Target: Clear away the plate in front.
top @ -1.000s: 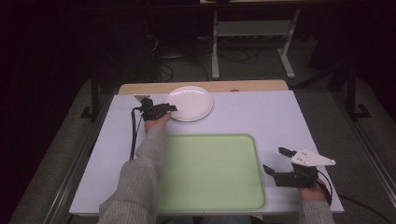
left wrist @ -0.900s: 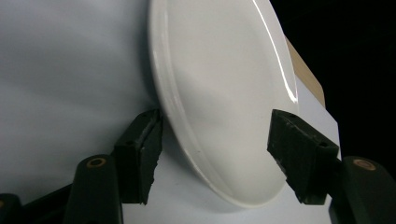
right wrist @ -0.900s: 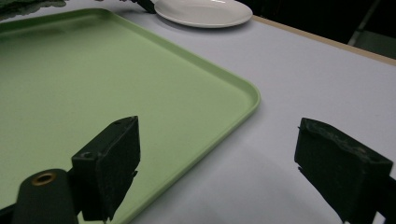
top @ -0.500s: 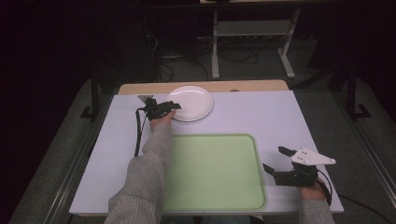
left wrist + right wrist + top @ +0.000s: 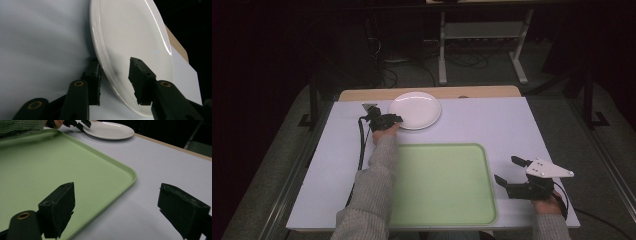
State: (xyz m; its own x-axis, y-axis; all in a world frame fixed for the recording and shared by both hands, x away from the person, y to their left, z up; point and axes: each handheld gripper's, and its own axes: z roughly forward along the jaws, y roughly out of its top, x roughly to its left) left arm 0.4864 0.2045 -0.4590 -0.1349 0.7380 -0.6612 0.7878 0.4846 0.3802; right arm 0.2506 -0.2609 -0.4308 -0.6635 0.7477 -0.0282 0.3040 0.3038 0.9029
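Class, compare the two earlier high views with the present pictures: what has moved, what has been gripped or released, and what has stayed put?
The left gripper crept right to the white plate and now straddles its rim, one jaw under and one over, still gapped; nothing is gripped yet. The plate, the green tray and the open right gripper beside the tray stayed where they were.

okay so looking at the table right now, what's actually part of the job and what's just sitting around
In play: white plate, its rim between the open jaws of the left gripper; green tray, probably the destination.

Idle: right gripper, open beside the tray; metal stand behind the table.
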